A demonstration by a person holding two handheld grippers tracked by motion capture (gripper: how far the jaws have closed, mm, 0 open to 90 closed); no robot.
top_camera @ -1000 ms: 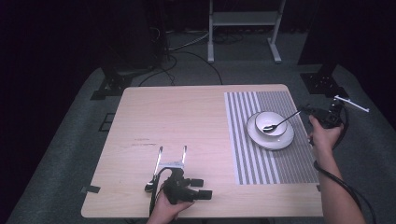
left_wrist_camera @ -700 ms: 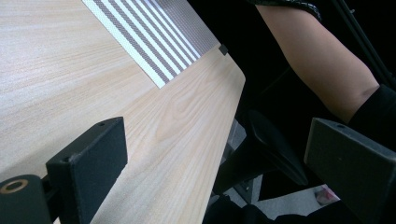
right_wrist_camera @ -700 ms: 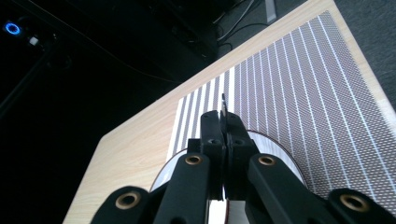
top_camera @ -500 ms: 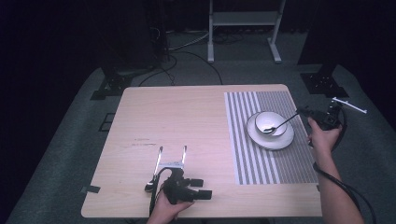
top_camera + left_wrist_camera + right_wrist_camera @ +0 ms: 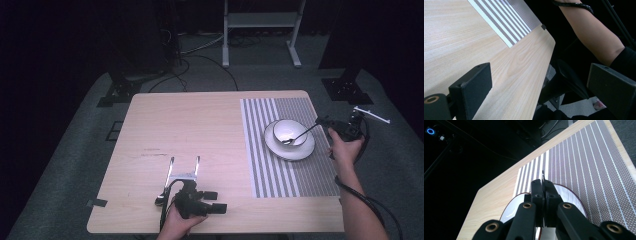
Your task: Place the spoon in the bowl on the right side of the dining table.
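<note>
Overhead, I am keeping the right gripper [image 5: 320, 121] clamped on a spoon [image 5: 298, 135], its tip now dipping into the bowl [image 5: 290, 132] on the plate [image 5: 289, 148]. Alongside, my left gripper [image 5: 541, 85] is idling, jaws apart. Close-up, the handle [image 5: 543, 175] is pinched.

Dark room, grey carpet [image 5: 75, 165] (cables [image 5: 200, 55] trailing), metal stand [image 5: 260, 30] behind.

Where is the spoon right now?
In the high view, the spoon is on the table's right side, its scoop inside the white bowl on the plate, its handle pinched in the right tongs.
</note>
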